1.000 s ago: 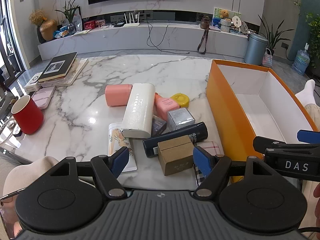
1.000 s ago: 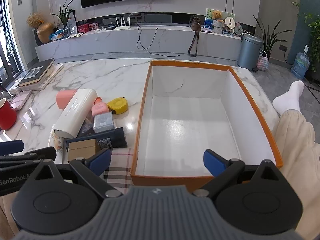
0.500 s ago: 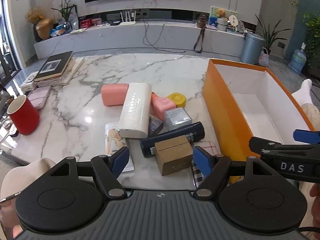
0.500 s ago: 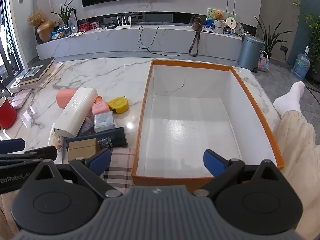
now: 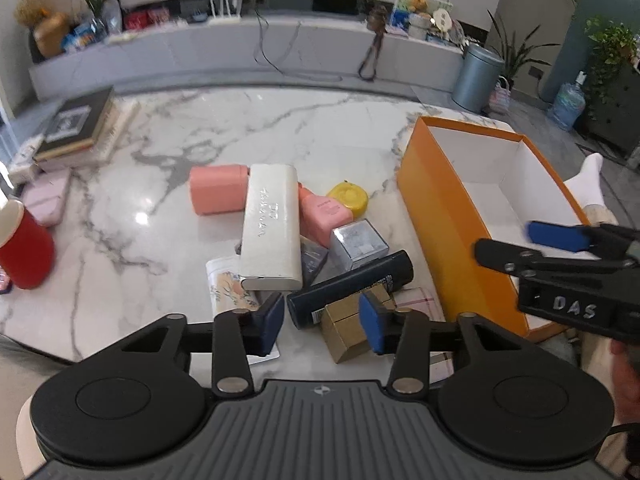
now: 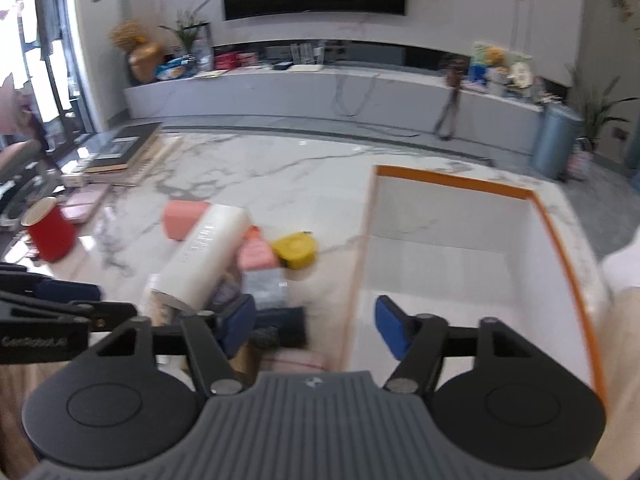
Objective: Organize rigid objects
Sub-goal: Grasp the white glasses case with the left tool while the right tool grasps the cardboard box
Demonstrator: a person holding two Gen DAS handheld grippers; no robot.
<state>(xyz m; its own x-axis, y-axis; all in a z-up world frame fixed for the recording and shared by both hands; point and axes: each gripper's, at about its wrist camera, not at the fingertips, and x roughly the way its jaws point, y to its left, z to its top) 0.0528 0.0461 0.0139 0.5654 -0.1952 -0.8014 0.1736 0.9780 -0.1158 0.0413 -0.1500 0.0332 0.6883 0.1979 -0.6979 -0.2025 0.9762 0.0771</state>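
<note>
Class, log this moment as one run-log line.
left gripper: open, closing, empty | right gripper: open, closing, empty | orange box: empty | pile: untouched

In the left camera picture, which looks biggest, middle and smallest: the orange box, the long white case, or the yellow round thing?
1. Orange box, clearly biggest.
2. Long white case.
3. Yellow round thing, smallest, though it lies a little farther back than the case.

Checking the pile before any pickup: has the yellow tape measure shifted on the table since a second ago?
No. The yellow tape measure sits between the pink box and the orange box, as before.
</note>
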